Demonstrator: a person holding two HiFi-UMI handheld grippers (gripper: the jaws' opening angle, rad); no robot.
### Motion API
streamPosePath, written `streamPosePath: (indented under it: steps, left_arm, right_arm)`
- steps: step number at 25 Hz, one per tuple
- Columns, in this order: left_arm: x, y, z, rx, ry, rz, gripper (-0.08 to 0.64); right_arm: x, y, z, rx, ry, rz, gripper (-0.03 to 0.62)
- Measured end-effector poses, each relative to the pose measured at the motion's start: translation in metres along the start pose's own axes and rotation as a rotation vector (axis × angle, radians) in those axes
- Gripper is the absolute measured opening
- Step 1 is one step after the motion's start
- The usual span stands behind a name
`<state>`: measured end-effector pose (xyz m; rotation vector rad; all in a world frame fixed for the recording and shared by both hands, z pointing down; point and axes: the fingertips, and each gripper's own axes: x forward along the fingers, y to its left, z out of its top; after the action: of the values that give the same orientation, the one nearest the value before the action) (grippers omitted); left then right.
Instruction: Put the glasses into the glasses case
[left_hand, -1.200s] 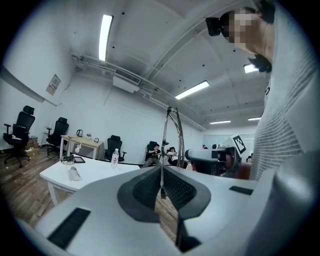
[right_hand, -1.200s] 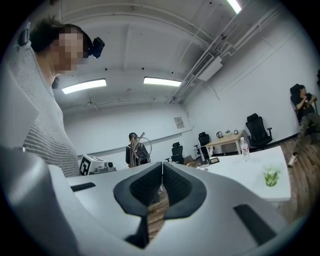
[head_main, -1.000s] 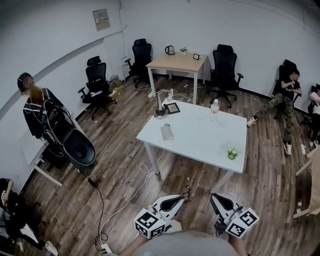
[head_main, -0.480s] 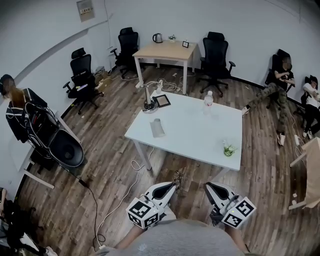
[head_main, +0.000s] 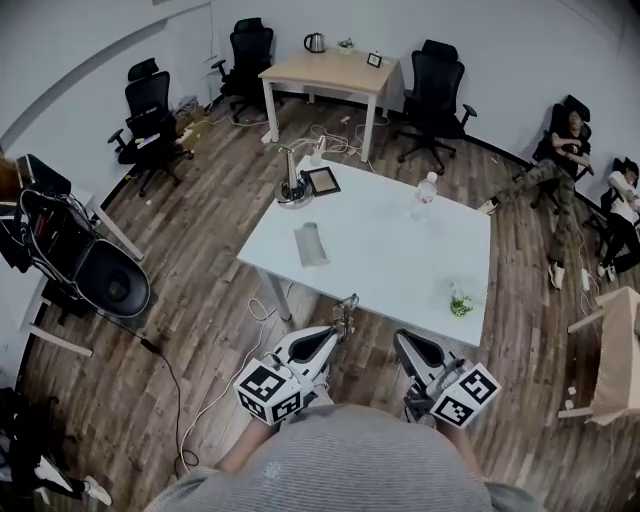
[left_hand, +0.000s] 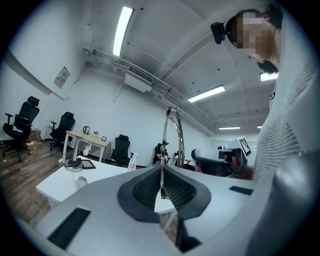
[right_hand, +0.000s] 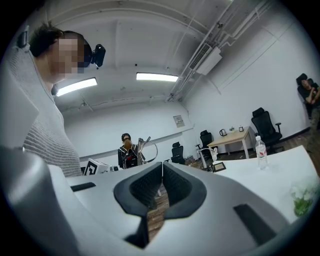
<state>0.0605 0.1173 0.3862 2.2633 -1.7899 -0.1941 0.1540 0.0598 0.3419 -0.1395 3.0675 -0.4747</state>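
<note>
A grey glasses case (head_main: 310, 243) lies on the left part of the white table (head_main: 400, 270); in the left gripper view it is the grey glasses case (left_hand: 81, 181) low on the left. My left gripper (head_main: 340, 328) is shut on a pair of thin metal-framed glasses (head_main: 346, 312), which stick up from its tips just short of the table's near edge. From the left gripper view the glasses (left_hand: 172, 135) rise out of the left gripper's (left_hand: 161, 187) closed jaws. Beside it, my right gripper (head_main: 400, 343) is shut with nothing in it; the right gripper view has its jaws meeting at the right gripper's (right_hand: 162, 172) tip.
On the table stand a water bottle (head_main: 426, 190), a small green plant (head_main: 461, 300), a dark tablet (head_main: 322, 181) and a lamp base (head_main: 290, 190). A wooden desk (head_main: 330, 75) and office chairs stand behind. People sit at the right (head_main: 565, 150). A cable (head_main: 200, 390) trails across the floor.
The table has come closer and lower in the head view. Both grippers have moved forward towards its near edge, the left one still holding the glasses.
</note>
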Motion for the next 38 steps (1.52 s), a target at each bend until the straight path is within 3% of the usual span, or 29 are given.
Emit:
streamPosePath:
  steps: [6,13,21,27,32,38]
  left_arm:
    - [0.013,0.058,0.016,-0.026,0.024,0.014,0.025]
    - [0.034,0.132,0.038,-0.114,0.039,0.034,0.025]
    - [0.066,0.192,0.048,-0.074,0.082,0.021,0.025]
    - [0.087,0.211,0.047,-0.071,0.104,-0.002,0.025]
    - [0.103,0.217,0.047,0.002,0.129,-0.008,0.025]
    - [0.116,0.221,0.054,0.223,0.153,-0.007,0.025]
  right_arm:
    - [0.073,-0.014,0.015,-0.023,0.02,0.04,0.015]
    - [0.141,-0.037,0.041,-0.074,0.018,0.055,0.015]
    - [0.19,-0.076,0.051,-0.139,0.006,-0.002,0.015]
    - [0.2,-0.101,0.045,-0.14,0.038,-0.027,0.015]
    - [0.204,-0.116,0.046,-0.128,0.053,-0.02,0.015]
    - [0.205,-0.128,0.047,-0.133,0.053,0.014,0.015]
